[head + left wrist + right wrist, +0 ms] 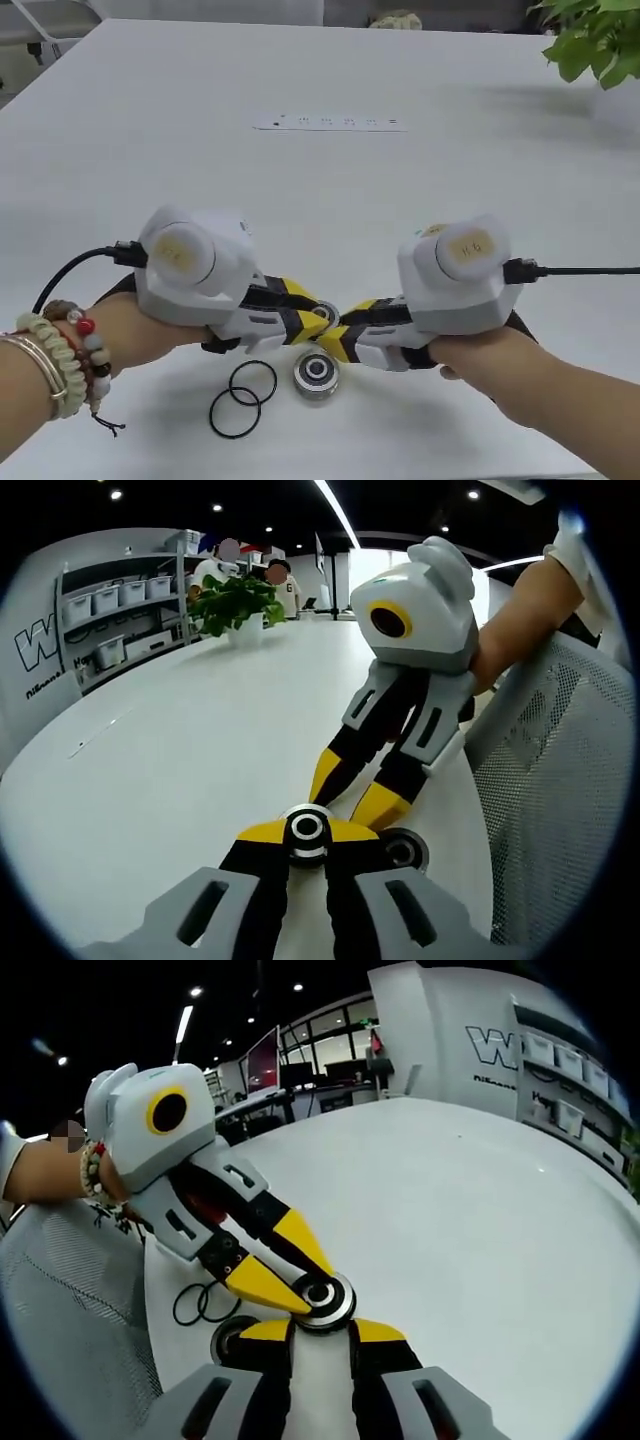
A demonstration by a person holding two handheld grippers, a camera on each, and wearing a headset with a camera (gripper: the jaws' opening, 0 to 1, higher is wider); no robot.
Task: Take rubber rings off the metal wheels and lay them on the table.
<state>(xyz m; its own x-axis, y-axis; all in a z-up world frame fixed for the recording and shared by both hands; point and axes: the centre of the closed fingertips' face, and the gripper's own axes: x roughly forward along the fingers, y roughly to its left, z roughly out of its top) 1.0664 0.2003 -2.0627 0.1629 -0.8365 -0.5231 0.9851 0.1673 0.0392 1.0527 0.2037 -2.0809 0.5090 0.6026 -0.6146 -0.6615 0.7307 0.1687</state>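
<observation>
In the head view your two claws meet tip to tip near the middle. Your left claw [312, 312] comes in from 9 o'clock and your right claw [345, 335] from 3 o'clock. A small metal wheel [325, 318] sits between them.

The left gripper view shows that wheel up close. The left claw's yellow tips are clamped on it, one on each side, and a dark band runs around its edge. The right claw comes down onto it from 1 o'clock.

In the right gripper view the right claw's two tips stand apart, just at the near edge of the wheel. You cannot tell from the pictures whether they pinch it.

A second wheel [316, 373] lies flat on the desk [420, 180], just at 6 o'clock from the held one. Two black rubber rings [243, 396] lie on the desk at 8 o'clock from it, one partly over the other. The right gripper view has them at 9 o'clock.

Far up the desk at 12 o'clock in the head view lies a white power strip [330, 123]. A green plant [590, 40] is at 2 o'clock. The left gripper view shows shelves [110, 620] with bins behind the plant.
</observation>
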